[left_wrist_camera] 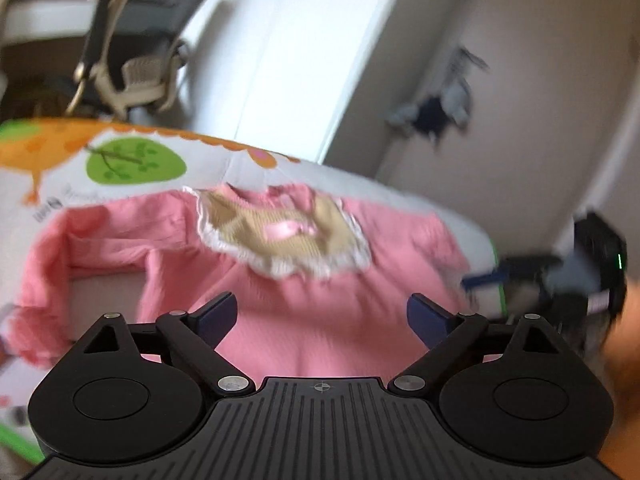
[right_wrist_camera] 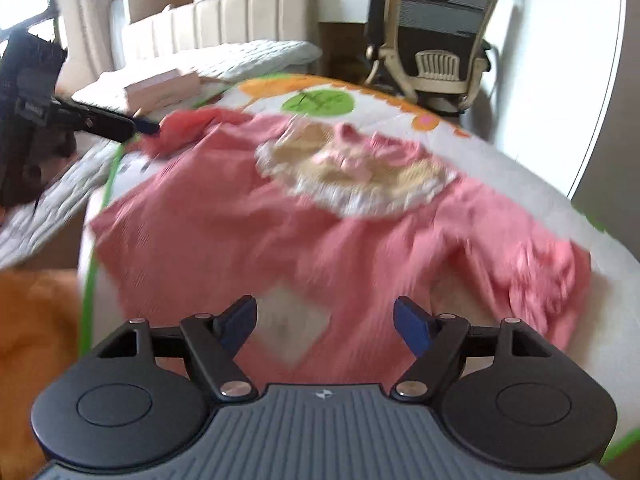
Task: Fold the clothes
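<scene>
Risk comes first here: both views are smeared by motion, so either gripper could close on a loose ridge of cloth, or on the mat (right_wrist_camera: pixel 500 168) beneath, and drag the dress askew. The pink dress (right_wrist_camera: pixel 248 216) lies face up on the printed mat, collar (right_wrist_camera: pixel 360 176) toward the far edge, apparently not yet folded. 1 sleeve is bunched at the right side of the right wrist view, the other stretches toward the far left corner, so a fold begun now would likely trap wrinkles.

The right gripper (right_wrist_camera: pixel 325 320) hangs low over the hem, fingers spread wide, nothing between them. The left gripper (left_wrist_camera: pixel 320 314) hovers over the skirt from the other side, likewise spread and empty. In the right wrist view the left gripper's tip sits at the sleeve (right_wrist_camera: pixel 180 126); whether it touches the cloth cannot be told. A chair (right_wrist_camera: pixel 436 36) stands beyond the mat.
</scene>
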